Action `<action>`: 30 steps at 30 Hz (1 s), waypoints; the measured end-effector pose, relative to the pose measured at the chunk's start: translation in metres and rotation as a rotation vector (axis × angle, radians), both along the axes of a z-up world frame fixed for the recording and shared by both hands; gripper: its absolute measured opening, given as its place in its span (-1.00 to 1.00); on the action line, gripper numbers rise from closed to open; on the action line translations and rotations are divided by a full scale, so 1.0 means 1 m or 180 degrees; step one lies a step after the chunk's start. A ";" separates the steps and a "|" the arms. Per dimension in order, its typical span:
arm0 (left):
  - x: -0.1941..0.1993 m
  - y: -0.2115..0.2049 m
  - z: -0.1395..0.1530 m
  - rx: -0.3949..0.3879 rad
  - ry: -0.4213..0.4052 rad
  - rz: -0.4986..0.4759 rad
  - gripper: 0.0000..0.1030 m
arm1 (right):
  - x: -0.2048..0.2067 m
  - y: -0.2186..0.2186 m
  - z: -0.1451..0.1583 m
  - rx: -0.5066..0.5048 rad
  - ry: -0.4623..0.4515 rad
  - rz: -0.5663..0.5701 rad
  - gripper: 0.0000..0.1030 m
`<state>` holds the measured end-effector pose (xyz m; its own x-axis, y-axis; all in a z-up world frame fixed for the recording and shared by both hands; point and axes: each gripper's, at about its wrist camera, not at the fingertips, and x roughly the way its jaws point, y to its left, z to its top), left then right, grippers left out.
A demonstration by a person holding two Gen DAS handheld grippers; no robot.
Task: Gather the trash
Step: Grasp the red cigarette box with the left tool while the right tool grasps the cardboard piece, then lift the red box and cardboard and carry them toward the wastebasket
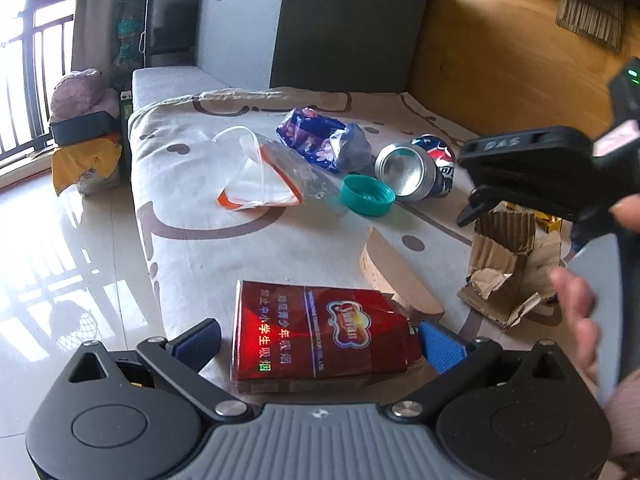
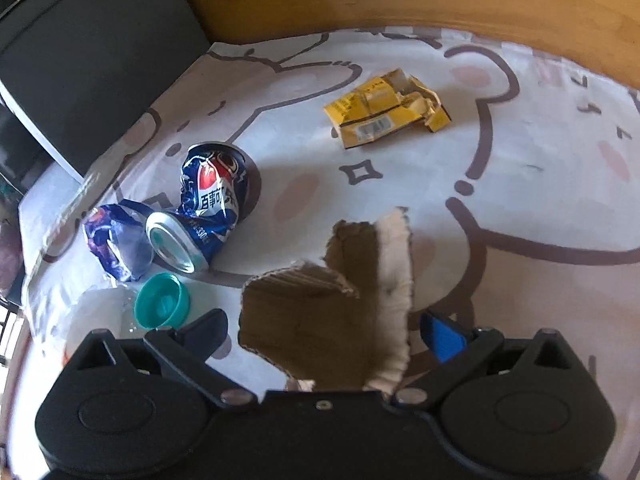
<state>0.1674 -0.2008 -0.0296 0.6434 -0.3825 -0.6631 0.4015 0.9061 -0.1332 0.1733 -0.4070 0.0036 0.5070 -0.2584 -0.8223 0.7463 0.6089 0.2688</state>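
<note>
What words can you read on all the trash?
"Yunyan" on the red cigarette pack.
"学生吸烟" also on its front; the other characters there are too blurred to read.
"百事" on the crushed blue can.
"330" near the can's rim.
The yellow crumpled box shows a barcode, print too small.

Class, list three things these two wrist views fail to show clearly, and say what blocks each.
1. Red box: near end, left view, hidden by left tongs.
2. Cardboard: bottom, right view, hidden by right tongs.
3. Clear bottle: right view, blurred, behind the teal cap.
</note>
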 end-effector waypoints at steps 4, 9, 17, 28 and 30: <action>0.002 0.000 0.000 -0.0010 0.0033 0.0036 1.00 | 0.008 0.002 -0.007 -0.0228 0.0200 -0.0036 1.00; 0.005 0.005 0.001 -0.0043 0.0143 0.0122 0.97 | -0.005 -0.001 0.001 -0.0315 0.0027 0.0192 0.45; 0.003 0.012 0.004 -0.0062 0.0203 0.0242 0.74 | -0.036 -0.003 0.013 -0.0257 -0.0126 0.0504 0.19; -0.015 0.023 0.020 -0.0131 0.0024 0.0171 0.71 | -0.082 0.002 0.021 -0.0327 -0.0444 0.0848 0.13; -0.019 0.027 0.027 -0.0134 -0.0030 0.0173 0.71 | -0.088 0.006 0.024 -0.0374 -0.0491 0.0942 0.12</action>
<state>0.1487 -0.1740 -0.0023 0.6701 -0.3742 -0.6411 0.3531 0.9204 -0.1681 0.0848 -0.4010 0.0273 0.6900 -0.1700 -0.7036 0.4890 0.8262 0.2799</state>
